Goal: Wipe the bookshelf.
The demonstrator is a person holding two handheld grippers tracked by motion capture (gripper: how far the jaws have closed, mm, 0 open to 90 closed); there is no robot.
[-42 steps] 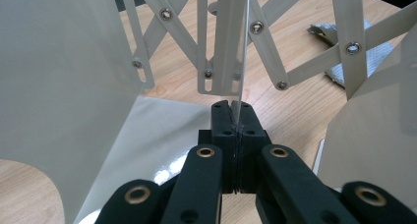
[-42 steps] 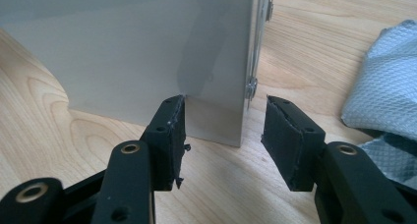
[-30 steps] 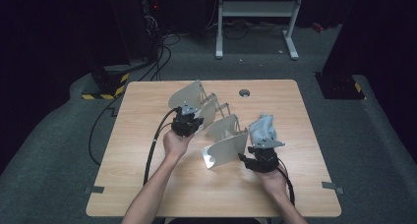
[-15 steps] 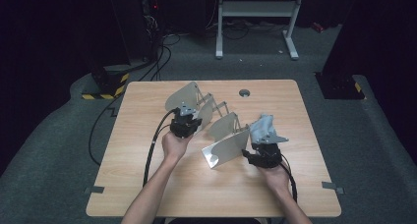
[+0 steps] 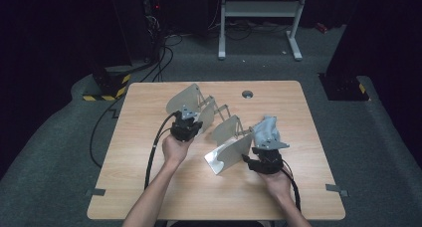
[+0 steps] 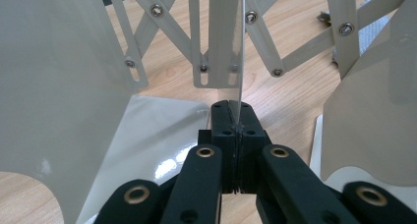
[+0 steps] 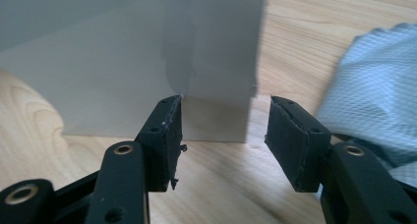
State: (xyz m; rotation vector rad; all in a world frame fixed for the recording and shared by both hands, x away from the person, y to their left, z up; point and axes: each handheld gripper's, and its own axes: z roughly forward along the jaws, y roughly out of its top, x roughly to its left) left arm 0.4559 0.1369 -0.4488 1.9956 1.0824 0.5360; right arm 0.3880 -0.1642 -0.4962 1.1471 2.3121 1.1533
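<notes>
A beige folding rack [image 5: 219, 127] with scissor links stands spread across the middle of the wooden table [image 5: 149, 182]. My left gripper [image 5: 191, 115] is among its far panels. In the left gripper view my left gripper [image 6: 235, 121] is shut on the thin edge of one upright panel [image 6: 242, 57], with larger panels [image 6: 54, 71] either side. My right gripper [image 5: 259, 148] is by the nearest panel [image 5: 230, 153]. In the right gripper view my right gripper [image 7: 223, 135] is open, and that panel's [image 7: 147, 52] lower corner meets the left pad [image 7: 164, 135].
A pale blue-grey cloth [image 5: 268, 128] lies beside the right gripper, also at the right of the right gripper view as the cloth [image 7: 373, 106]. A round grommet [image 5: 247, 94] sits near the table's far edge. A black cable [image 5: 154, 147] trails along the left forearm.
The right hand and its gripper have drifted slightly toward the near edge of the table. The left gripper and the rack stay about where they were.
</notes>
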